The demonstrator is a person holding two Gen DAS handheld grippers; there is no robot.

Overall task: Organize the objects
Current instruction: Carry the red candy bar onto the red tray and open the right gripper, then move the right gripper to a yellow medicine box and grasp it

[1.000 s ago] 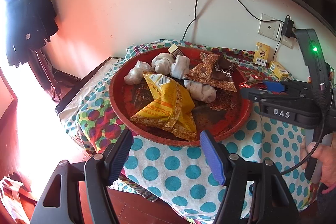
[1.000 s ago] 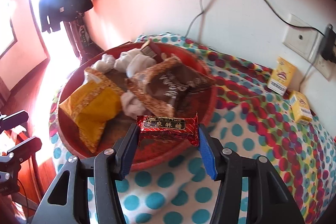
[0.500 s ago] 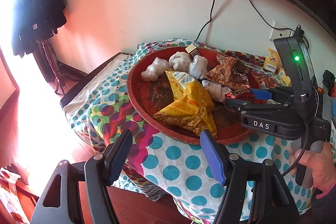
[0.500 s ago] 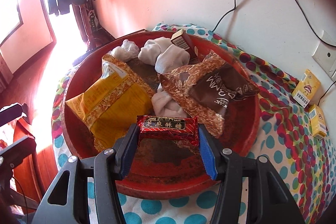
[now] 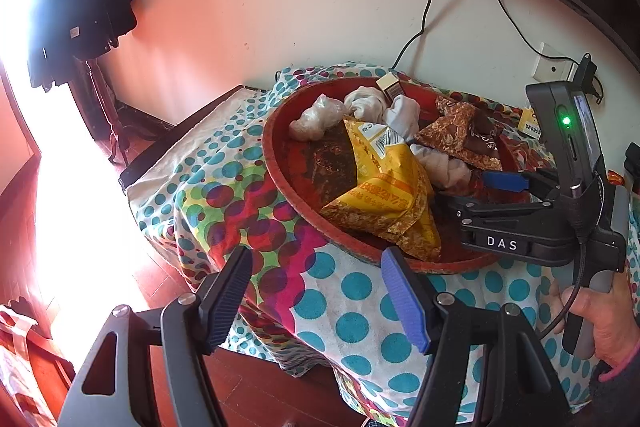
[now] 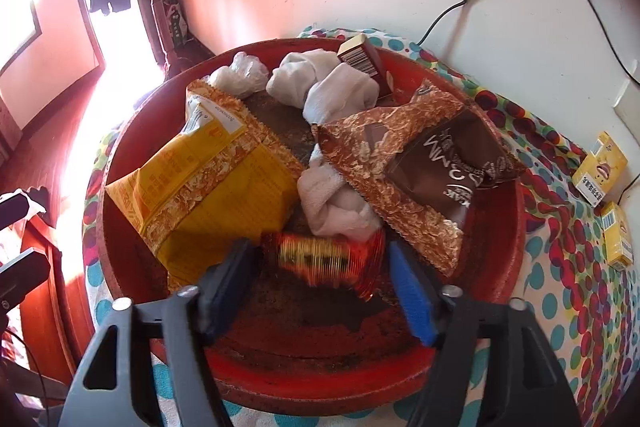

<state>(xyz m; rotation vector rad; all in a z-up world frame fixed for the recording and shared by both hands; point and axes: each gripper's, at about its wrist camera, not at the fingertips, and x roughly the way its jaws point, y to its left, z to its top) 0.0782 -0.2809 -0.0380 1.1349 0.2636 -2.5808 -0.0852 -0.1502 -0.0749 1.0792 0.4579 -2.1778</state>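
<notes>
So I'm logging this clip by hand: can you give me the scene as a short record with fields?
surface: polka-dot tablecloth
container: red tray
tray contents: yellow snack bag, brown snack bag, white cloth bundles
right gripper: jaws just opening, blurred red candy packet between them, over tray
left gripper: open, empty
outside tray: two yellow boxes

The round tray (image 6: 516, 227) is red with a dark, worn floor, and sits on a white cloth (image 6: 576, 291) dotted teal, red and purple. In the tray, at nine o'clock lies a yellow packet (image 6: 208, 183), at two o'clock a brown packet (image 6: 420, 163), at six o'clock a red-and-gold sweet wrapper (image 6: 320, 259), with white bundles (image 6: 320, 87) at twelve.
</notes>
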